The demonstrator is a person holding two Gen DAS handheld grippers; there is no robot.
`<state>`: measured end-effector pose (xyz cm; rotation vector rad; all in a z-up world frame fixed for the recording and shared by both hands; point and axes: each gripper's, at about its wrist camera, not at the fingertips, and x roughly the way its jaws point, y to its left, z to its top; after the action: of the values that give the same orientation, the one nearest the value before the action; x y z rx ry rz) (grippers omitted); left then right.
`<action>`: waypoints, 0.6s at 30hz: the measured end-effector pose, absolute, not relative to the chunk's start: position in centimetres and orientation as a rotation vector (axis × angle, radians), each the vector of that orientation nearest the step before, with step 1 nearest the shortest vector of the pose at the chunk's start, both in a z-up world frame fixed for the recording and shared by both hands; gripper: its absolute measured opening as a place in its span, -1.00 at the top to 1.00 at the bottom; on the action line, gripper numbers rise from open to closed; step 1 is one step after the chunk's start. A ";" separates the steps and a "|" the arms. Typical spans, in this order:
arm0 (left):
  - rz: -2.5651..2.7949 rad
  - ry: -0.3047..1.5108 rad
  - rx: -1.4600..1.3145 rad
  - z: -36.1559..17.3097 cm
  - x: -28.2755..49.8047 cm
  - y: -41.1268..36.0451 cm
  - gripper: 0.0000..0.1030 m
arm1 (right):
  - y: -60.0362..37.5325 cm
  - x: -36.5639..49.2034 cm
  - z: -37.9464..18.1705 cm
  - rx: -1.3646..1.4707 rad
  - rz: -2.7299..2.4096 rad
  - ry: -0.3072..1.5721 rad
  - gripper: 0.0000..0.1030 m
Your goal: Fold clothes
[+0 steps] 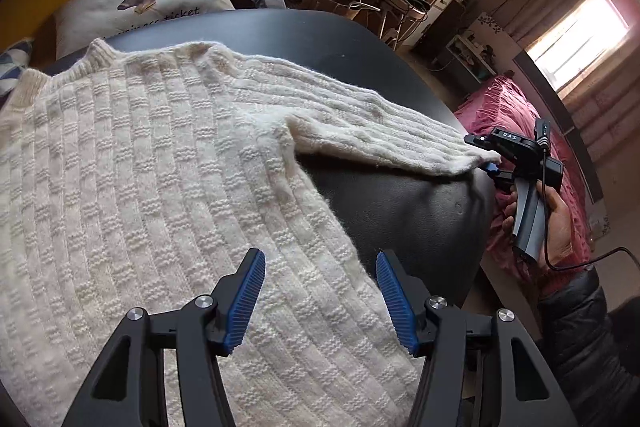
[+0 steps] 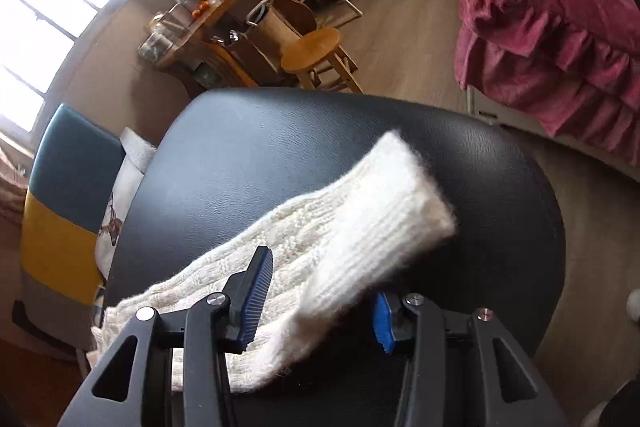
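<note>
Cream sweater (image 1: 152,155) lies flat on black table (image 1: 400,211), one sleeve (image 2: 360,223) stretched sideways. Left gripper (image 1: 320,299) hovers wide open, empty, above the hem. Right gripper (image 2: 320,303), also spread, straddles the sleeve cuff without pinching, seemingly positioned for gripping.

The left gripper (image 1: 320,291) hangs with its jaws spread wide — blue pads (image 1: 248,301) angled outward, nothing between them. At about 3 o'clock in the left wrist view, the right gripper (image 1: 490,163) is held by its grip in a hand (image 1: 554,219), a dark sleeve (image 1: 580,331) below at 4 o'clock. In its own view the right gripper (image 2: 320,303) also stands parted — one pad at 7 o'clock, the other at 5.
</note>
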<state>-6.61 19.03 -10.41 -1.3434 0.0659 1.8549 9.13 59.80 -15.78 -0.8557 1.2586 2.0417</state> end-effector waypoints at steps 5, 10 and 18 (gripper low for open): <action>1.876 0.056 -1.361 -11.0 -6.8 17.5 -0.16 | 60.4 11.8 -17.6 -0.656 1.979 1.505 0.73; 1.885 0.056 -1.370 -11.4 -6.7 16.8 -0.17 | 59.1 11.6 -17.0 -0.625 2.082 1.513 0.90; 1.736 -0.084 -1.366 -8.9 -8.6 19.7 -0.17 | 50.9 5.5 -10.0 -0.859 2.590 1.060 0.90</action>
<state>-8.56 19.72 -8.87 -1.3659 -0.0838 1.7364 5.47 50.89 -9.98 -0.8591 1.0604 2.5904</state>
